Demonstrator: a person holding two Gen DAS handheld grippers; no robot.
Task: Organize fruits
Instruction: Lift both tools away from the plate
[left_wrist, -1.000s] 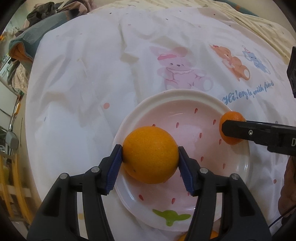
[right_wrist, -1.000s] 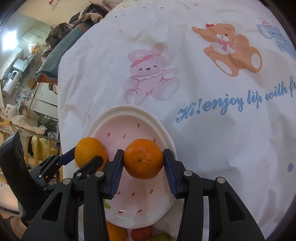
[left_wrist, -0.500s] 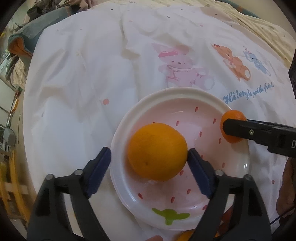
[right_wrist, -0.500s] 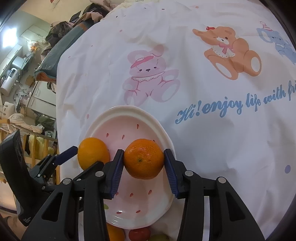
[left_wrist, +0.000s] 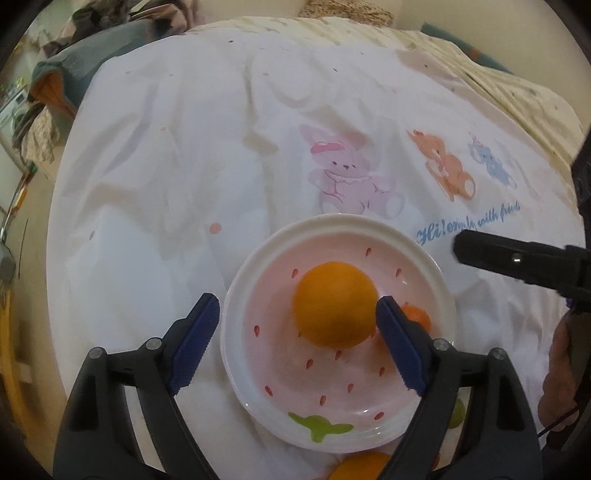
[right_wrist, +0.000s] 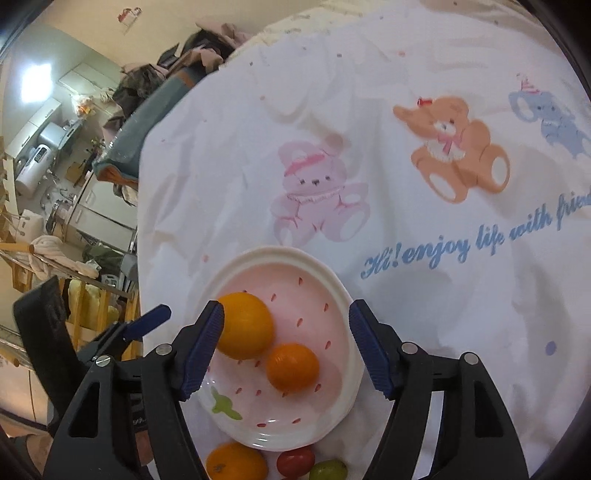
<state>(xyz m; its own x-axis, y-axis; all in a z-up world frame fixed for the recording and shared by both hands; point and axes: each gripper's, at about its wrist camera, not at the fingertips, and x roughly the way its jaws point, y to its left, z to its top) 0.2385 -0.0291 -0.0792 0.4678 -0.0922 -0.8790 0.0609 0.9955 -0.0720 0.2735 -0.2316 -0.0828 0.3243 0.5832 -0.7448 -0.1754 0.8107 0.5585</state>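
A white and pink strawberry plate (left_wrist: 258, 398) (right_wrist: 343, 391) lies on the cartoon bedsheet. A large orange (left_wrist: 334, 304) (right_wrist: 245, 330) and a smaller mandarin (right_wrist: 293, 367) (left_wrist: 417, 317) rest on it, side by side. My left gripper (left_wrist: 297, 345) is open above the plate's near side, with the large orange between its blue pads and touching neither. My right gripper (right_wrist: 286, 349) is open above the plate with both fruits below it; it shows in the left wrist view (left_wrist: 517, 258) at the right.
Near the plate's front edge lie another orange (right_wrist: 236, 463) (left_wrist: 364, 465), a small red fruit (right_wrist: 295, 461) and a green fruit (right_wrist: 328, 469). The white sheet with bear prints (right_wrist: 317, 192) spreads beyond. Clothes pile (left_wrist: 92, 55) at the bed's far left edge.
Both grippers opened and drew back and up. The left one let go of the large orange, the right one let go of the mandarin; both fruits now lie on the plate.
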